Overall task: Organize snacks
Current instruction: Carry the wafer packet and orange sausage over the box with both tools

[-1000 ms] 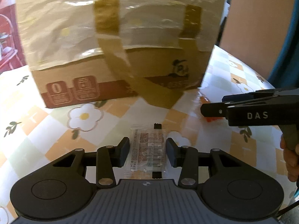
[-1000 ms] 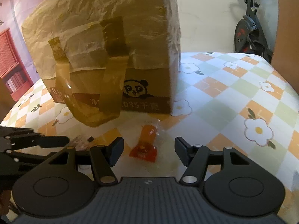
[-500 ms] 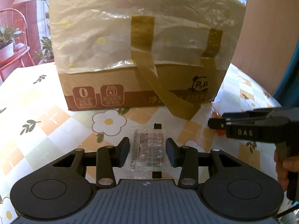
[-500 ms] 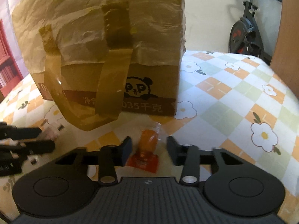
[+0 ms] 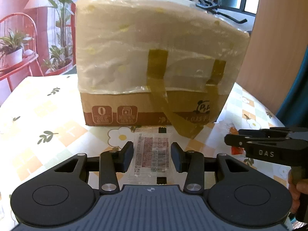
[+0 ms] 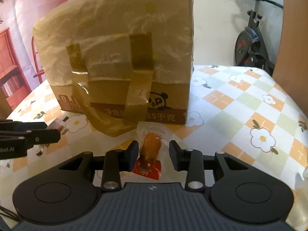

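Left wrist view: the left gripper (image 5: 152, 155) has its jaws closed narrowly on a flat, clear plastic snack packet (image 5: 151, 156) with a printed barcode label, held just above the tabletop (image 5: 48, 119). Right wrist view: the right gripper (image 6: 153, 154) has its jaws drawn in tight around a small crinkly sachet (image 6: 151, 150), its lower part red and an orange lump showing through clear film; the left pad presses it, though contact on the other side is hard to confirm.

Both packets sit in front of a tall carrier bag (image 5: 157, 65) standing near the tabletop's middle, far from its edges. The bag looks like brown card at the base, covered above by wrinkled, glossy film, with two olive strap handles drooping down its front. The tabletop is covered in a smooth cloth of orange and green checks with white flowers.

The step appears to be carrying both snacks to the bag. Next, each would need raising above the bag's top rim, whose opening is not visible.
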A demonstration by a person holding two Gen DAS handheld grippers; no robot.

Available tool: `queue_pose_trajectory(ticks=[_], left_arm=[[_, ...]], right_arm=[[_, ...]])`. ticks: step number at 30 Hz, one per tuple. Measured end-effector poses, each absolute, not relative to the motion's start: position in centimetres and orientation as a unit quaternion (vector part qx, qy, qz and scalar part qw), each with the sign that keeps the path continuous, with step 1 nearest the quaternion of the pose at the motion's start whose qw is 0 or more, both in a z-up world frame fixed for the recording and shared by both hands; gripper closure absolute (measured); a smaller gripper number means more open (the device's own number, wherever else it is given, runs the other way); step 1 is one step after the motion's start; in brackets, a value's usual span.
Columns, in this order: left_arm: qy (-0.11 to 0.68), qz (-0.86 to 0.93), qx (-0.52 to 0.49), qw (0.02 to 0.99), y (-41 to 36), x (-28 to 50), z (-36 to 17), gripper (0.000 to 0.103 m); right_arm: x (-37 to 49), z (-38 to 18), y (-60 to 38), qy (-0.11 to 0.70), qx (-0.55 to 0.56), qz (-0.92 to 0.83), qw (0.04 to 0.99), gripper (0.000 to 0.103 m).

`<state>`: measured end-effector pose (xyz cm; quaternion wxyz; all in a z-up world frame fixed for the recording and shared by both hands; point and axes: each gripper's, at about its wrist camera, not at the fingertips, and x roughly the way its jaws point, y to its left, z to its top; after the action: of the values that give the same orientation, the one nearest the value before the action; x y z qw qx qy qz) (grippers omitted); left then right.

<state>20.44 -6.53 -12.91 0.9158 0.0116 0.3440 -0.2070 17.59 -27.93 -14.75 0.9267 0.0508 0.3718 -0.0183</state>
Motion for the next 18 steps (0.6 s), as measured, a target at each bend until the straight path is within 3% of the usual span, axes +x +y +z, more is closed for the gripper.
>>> queue_pose_trajectory(ticks=[8, 18], left_arm=[[0.319, -0.210, 0.005, 0.924, -5.3, 19.8, -10.1, 0.058], [0.240, -0.217, 0.000, 0.946, -4.3, 21.7, -3.0, 0.058]], right_arm=[[15.6, -11.8, -28.1, 0.344, 0.065, -0.029, 0.936, 0.065], [16.9, -4.8, -26.8, 0.265, 0.047, -0.003, 0.963, 0.065]])
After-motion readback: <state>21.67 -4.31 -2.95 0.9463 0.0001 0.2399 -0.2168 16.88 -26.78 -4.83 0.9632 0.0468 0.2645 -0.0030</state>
